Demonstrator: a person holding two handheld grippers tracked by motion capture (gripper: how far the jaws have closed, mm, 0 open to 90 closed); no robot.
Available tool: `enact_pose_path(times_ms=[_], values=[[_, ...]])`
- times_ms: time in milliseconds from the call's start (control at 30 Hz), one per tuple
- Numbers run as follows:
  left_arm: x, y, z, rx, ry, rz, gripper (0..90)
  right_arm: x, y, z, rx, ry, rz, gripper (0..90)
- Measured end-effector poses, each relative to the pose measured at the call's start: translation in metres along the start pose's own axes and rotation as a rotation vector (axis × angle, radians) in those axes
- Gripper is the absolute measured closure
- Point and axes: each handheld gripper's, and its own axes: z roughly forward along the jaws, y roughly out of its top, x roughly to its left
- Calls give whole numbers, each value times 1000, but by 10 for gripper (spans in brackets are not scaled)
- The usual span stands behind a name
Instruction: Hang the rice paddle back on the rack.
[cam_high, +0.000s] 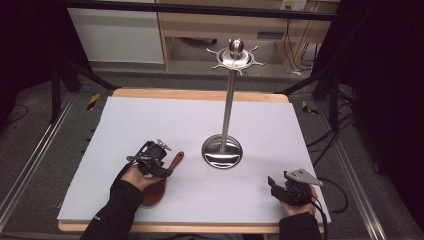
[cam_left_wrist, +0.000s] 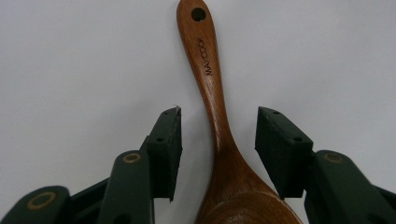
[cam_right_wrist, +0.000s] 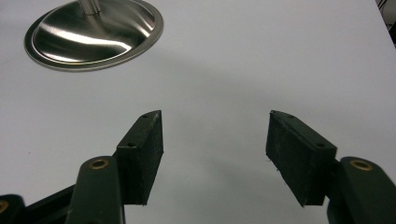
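A brown wooden spoon (cam_high: 162, 181) lies flat on the white table sheet at the front left, handle pointing away towards the stand. My left gripper (cam_high: 159, 161) hovers over it, open. In the left gripper view its jaws stand on either side of the spoon (cam_left_wrist: 218, 121) where handle meets bowl, apart from the wood; the handle end has a hole. A steel utensil stand (cam_high: 228, 105) rises from a round base (cam_high: 222, 151) at mid table, with hooks on its crown. My right gripper (cam_high: 278, 188) rests open at the front right, with nothing between its jaws.
The white sheet (cam_high: 150, 120) covers a wooden table. In the right gripper view the stand's shiny base (cam_right_wrist: 93, 32) lies ahead to the left. Dark frame rails and cables run along both sides of the table, with a wooden cabinet behind.
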Motion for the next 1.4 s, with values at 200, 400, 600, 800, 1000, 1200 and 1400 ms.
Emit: enact_pose_path(times_ms=[200, 400, 600, 800, 1000, 1200, 1400], values=[[1, 1, 5, 10, 1, -3, 552, 0, 0, 0, 2, 4, 2, 373], [0, 4, 12, 36, 6, -2, 604, -1, 0, 1, 0, 6, 2, 374], [-1, 5, 16, 56, 8, 1, 656, 0, 0, 1, 4, 6, 2, 375], [-1, 7, 19, 69, 1, -11, 698, -1, 0, 1, 4, 7, 3, 376], [-2, 8, 20, 77, 5, -21, 716, -1, 0, 1, 7, 8, 4, 381], [-3, 10, 20, 92, 13, -30, 722, -1, 0, 2, 9, 9, 5, 385], [-1, 11, 21, 101, 3, -50, 730, -1, 0, 1, 9, 11, 6, 387]])
